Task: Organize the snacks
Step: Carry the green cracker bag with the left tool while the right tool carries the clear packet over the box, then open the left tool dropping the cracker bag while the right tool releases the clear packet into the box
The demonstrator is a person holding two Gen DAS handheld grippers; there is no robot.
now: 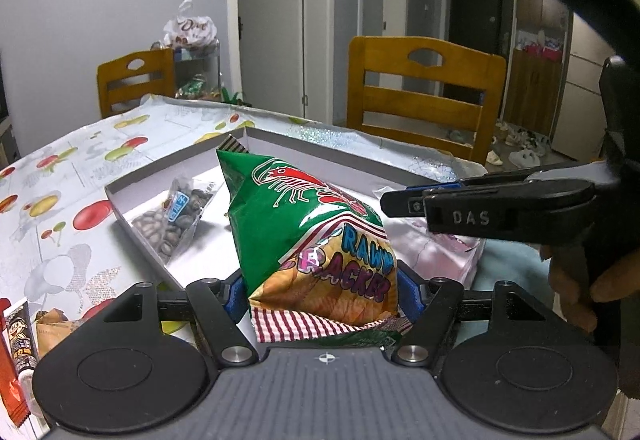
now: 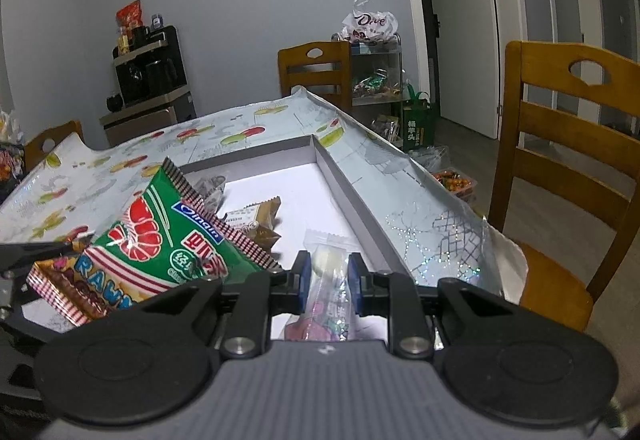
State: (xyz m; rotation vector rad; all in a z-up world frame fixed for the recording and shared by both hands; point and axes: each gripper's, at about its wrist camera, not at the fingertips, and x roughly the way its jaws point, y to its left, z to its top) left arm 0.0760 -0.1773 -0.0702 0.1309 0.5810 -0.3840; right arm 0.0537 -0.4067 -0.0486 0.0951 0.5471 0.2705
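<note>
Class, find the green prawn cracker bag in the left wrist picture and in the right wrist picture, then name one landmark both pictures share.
Left wrist: the prawn cracker bag fills the lower centre, between the left gripper fingers, over the tray.
Right wrist: the bag sits at lower left, left of the right gripper.
Shared landmark: the white tray.

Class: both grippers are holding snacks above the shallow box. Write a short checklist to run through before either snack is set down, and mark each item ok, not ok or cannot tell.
1. Left gripper grips prawn cracker bag: ok.
2. Right gripper shut on clear candy packet: ok.
3. Shallow box lies ahead of both: ok.
4. Bare box floor left for the candy packet: ok.
5. Room for the big bag beside the nut pouch: cannot tell.
</note>
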